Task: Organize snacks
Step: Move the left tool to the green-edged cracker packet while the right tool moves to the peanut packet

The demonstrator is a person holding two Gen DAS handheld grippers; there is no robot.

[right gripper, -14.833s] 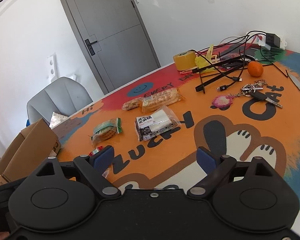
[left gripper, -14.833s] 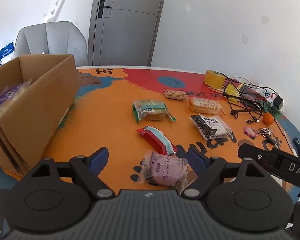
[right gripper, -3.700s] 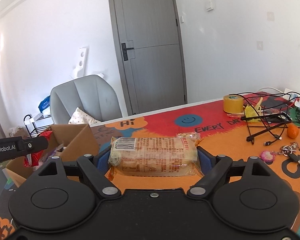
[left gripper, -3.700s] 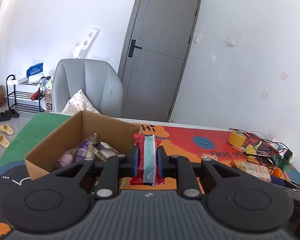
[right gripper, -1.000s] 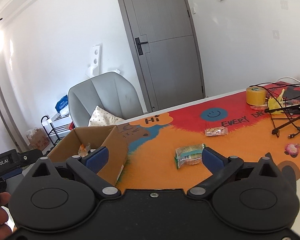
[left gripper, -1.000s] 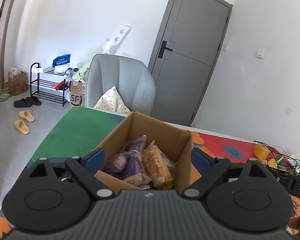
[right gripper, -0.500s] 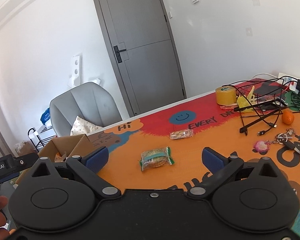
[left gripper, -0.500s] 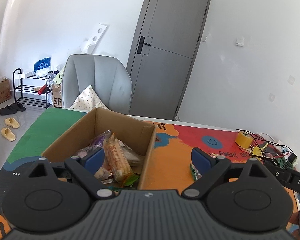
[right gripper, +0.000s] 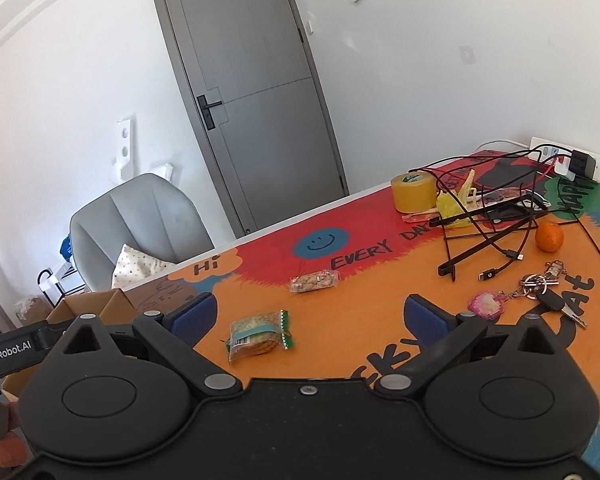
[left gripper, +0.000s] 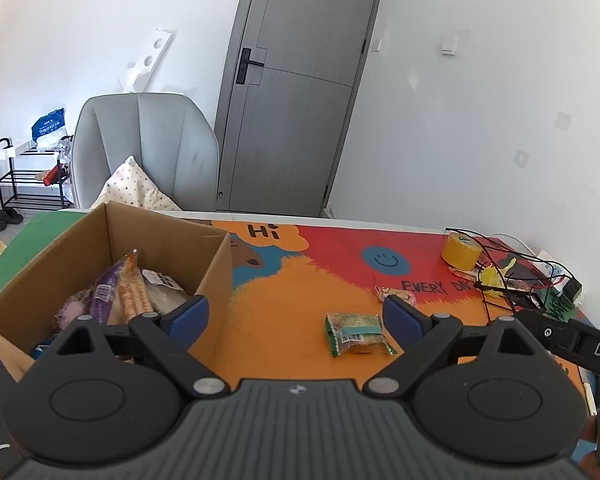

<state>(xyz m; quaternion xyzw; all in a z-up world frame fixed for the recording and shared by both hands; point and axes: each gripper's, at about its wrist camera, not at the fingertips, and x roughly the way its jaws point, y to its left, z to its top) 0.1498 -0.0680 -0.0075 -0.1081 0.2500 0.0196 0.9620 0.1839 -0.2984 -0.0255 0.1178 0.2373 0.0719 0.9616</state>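
Observation:
A cardboard box (left gripper: 216, 268) stands at the table's left end and holds several snack packs (left gripper: 132, 292); its top also shows in the right wrist view (right gripper: 100, 304). A green-edged cracker pack (left gripper: 356, 334) lies on the orange mat, also in the right wrist view (right gripper: 260, 338). A small clear snack pack (right gripper: 314, 282) lies further back, partly hidden by a finger in the left wrist view (left gripper: 392, 293). My left gripper (left gripper: 296, 314) is open and empty, above the mat just right of the box. My right gripper (right gripper: 312, 316) is open and empty, above the cracker pack.
At the right end of the table are a yellow tape roll (right gripper: 414, 192), tangled black cables (right gripper: 488, 220), an orange (right gripper: 549, 236), keys with a pink charm (right gripper: 532, 290) and a power strip (right gripper: 568, 162). A grey chair (left gripper: 144, 148) stands behind the box.
Both grippers let go of their snacks into the box and are open. Over the last second both swung right, from over the box toward the packs on the mat.

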